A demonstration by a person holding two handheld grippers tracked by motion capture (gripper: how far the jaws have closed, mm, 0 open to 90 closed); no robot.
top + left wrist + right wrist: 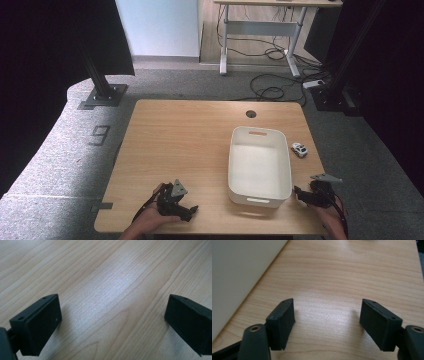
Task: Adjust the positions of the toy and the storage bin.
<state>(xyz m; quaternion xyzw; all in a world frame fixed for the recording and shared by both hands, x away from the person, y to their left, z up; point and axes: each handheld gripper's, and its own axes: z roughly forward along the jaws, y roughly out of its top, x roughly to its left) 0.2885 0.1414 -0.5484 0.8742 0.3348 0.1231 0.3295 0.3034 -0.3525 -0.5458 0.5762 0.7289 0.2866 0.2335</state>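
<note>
Wooden table [190, 150], pale and broad, under everything. On its right half, a white bin [259, 167], long side running away from the person, apparently with nothing inside. Just beyond the bin's far right corner, apart from its wall, a small white toy car [299, 149] on the bare wood near the table's right edge.

Step in hand, judging by the layout: the very start, a likely pick of the toy car and a drop into the bin, not yet begun. Next move, by that reading: a forward reach with the right gripper [306, 196] along the bin's right wall, past its far corner, then a lowering with one jaw either side of the car before any squeeze. Care needed over the little body, likely to roll or skid toward the table edge under a nudge.

Left gripper [181, 209] low over the near-left part of the table, well apart from bin and car; jaws spread wide in the left gripper view, only wood grain between the fingers [37, 325], nothing held, nothing touched.

Right gripper at the bin's near right corner, just beside its wall; fingers [282, 322] likewise spread wide, bare table between, gripping nothing.
</note>
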